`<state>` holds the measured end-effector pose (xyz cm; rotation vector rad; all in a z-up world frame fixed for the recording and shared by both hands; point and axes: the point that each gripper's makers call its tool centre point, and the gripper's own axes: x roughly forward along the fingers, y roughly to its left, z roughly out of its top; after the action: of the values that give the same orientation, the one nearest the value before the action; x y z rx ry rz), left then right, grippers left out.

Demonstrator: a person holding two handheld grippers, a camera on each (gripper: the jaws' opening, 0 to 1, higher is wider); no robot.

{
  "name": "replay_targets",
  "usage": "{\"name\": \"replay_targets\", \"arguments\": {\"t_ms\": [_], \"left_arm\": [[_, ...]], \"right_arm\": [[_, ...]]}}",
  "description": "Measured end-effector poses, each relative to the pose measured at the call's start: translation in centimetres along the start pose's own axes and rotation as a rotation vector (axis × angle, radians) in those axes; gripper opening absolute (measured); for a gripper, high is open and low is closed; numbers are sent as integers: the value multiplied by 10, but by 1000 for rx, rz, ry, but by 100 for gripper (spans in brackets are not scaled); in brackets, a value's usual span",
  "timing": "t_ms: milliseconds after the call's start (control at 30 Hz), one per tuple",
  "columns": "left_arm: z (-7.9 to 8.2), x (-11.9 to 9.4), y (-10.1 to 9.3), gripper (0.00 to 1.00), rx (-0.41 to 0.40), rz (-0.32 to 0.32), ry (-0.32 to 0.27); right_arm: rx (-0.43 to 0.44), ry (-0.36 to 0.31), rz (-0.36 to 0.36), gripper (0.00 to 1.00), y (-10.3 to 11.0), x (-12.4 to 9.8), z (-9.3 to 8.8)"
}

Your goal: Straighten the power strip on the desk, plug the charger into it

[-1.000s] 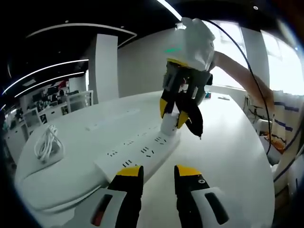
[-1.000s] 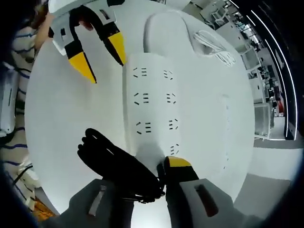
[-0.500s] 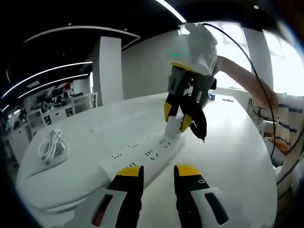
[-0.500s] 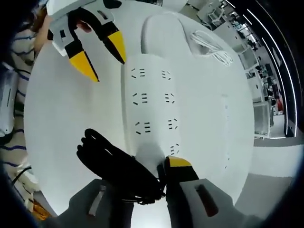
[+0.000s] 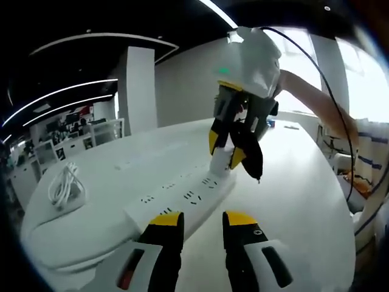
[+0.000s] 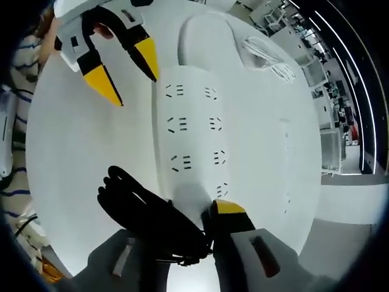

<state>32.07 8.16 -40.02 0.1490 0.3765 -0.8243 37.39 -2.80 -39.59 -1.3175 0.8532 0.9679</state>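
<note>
The long white power strip (image 5: 182, 196) lies on the white desk (image 5: 292, 201), running away from my left gripper (image 5: 203, 220), which is open just short of the strip's near end. My right gripper (image 5: 226, 145) stands over the far end, shut on the white charger (image 5: 220, 162), whose base meets the last socket. A black cable bundle (image 5: 251, 157) hangs from it. In the right gripper view the charger (image 6: 191, 199) sits between my right gripper's (image 6: 193, 212) jaws, with the black cable bundle (image 6: 143, 210) covering the left jaw. The strip (image 6: 194, 131) stretches ahead and the left gripper (image 6: 121, 70) hovers open beside its far corner.
A coiled white cable (image 5: 64, 185) rests on a rounded white pad (image 5: 73, 228) left of the strip, seen too as the cable (image 6: 270, 58) and pad (image 6: 203, 33). A flat white bar (image 5: 146, 152) lies farther back. A person's arm (image 5: 316, 100) reaches in; a striped sleeve (image 6: 24, 58) shows.
Almost nothing. Both views have shifted slightly with the hands. The right gripper still holds the charger at the strip's end socket and the left gripper stays open.
</note>
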Motion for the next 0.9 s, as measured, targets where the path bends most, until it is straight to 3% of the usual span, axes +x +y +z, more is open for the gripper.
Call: {"name": "replay_targets", "arguments": {"t_ms": [567,900], "left_arm": [[-2,1,-1,26,3,-8,11],[-1,0,0,26,-3,-6,6]], "right_arm": [[-1,-51,-29,24,1,-1,0],[-44,-132,-68,25,2,-1,3]]}}
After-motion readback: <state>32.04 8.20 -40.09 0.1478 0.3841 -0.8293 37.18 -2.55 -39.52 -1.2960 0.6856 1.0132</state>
